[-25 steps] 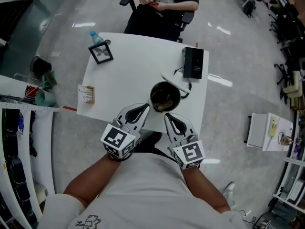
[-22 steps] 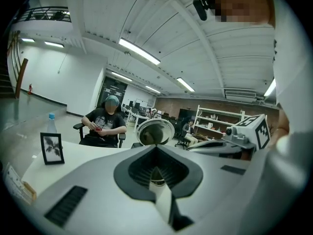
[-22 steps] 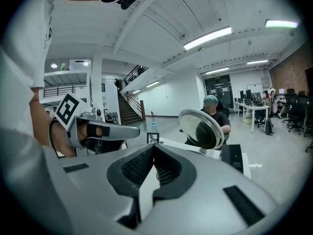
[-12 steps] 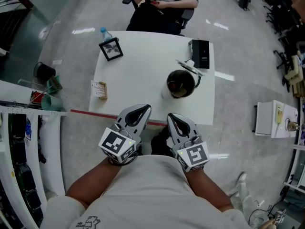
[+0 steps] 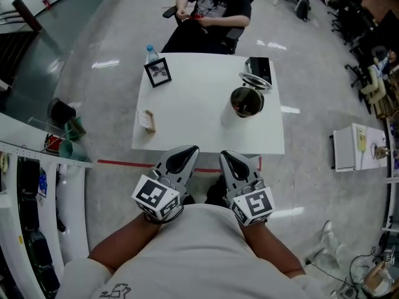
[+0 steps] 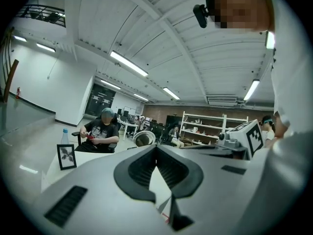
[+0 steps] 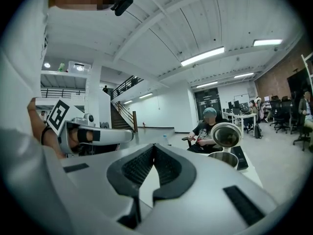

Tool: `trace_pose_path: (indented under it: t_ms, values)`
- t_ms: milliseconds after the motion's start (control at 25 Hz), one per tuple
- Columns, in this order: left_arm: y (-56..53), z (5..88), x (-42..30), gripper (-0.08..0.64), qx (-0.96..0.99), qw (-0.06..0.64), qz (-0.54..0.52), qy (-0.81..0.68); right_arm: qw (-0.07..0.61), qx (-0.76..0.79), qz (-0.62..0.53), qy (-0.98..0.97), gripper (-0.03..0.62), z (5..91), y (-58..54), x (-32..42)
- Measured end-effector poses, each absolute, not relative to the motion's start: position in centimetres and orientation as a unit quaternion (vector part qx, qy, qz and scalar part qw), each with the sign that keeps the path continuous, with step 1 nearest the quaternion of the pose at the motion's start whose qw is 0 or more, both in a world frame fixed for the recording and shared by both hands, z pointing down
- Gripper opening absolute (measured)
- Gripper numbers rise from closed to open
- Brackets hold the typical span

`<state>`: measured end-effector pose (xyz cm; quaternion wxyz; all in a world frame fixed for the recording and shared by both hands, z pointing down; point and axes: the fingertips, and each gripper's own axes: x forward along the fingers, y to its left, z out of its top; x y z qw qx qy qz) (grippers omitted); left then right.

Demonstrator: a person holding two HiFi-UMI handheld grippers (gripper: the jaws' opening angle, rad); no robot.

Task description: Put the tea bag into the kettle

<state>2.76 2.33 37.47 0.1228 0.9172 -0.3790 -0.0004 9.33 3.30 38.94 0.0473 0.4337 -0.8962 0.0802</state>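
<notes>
Whereas a second ago both grippers hung over the table edge just short of the kettle, the head view now puts them well back from the kettle [image 5: 244, 101]. They sit over grey floor, on the near side of the table [image 5: 187, 98] and of a red line [image 5: 124, 163]. The left gripper [image 5: 189, 150] and right gripper [image 5: 226, 157] lie side by side, each with its jaws pressed together and nothing held. The kettle stands as before, its lid [image 5: 255, 80] flipped open. The tea bag [image 5: 148, 120] has not been touched. It lies flat, far left of the kettle, a small tan and white packet. A frame [image 5: 158, 72] and a bottle [image 5: 151, 52] stand left of the kettle on its far side, and a black box [image 5: 259, 67] is just behind it.

From the left gripper view, the left gripper [image 6: 156, 149] shows its jaws meeting tip to tip, empty. The kettle's round lid [image 6: 145, 138] rises just above them, with the frame [image 6: 66, 156] well to its left.

From the right gripper view, the right gripper [image 7: 154, 148] is likewise closed on nothing. The kettle [image 7: 222, 158] stands to the right of the jaw tips, its lid [image 7: 227, 135] upright.
</notes>
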Motion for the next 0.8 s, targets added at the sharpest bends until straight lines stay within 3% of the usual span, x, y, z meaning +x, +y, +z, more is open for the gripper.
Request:
trace_pose_path:
  t_ms: [800]
  values:
    - [8.9,34.7,-0.4,0.009,0.927,0.1,-0.032,-0.361,0.056,0.447,0.007,-0.893,0.011,35.0,10.1,5.0]
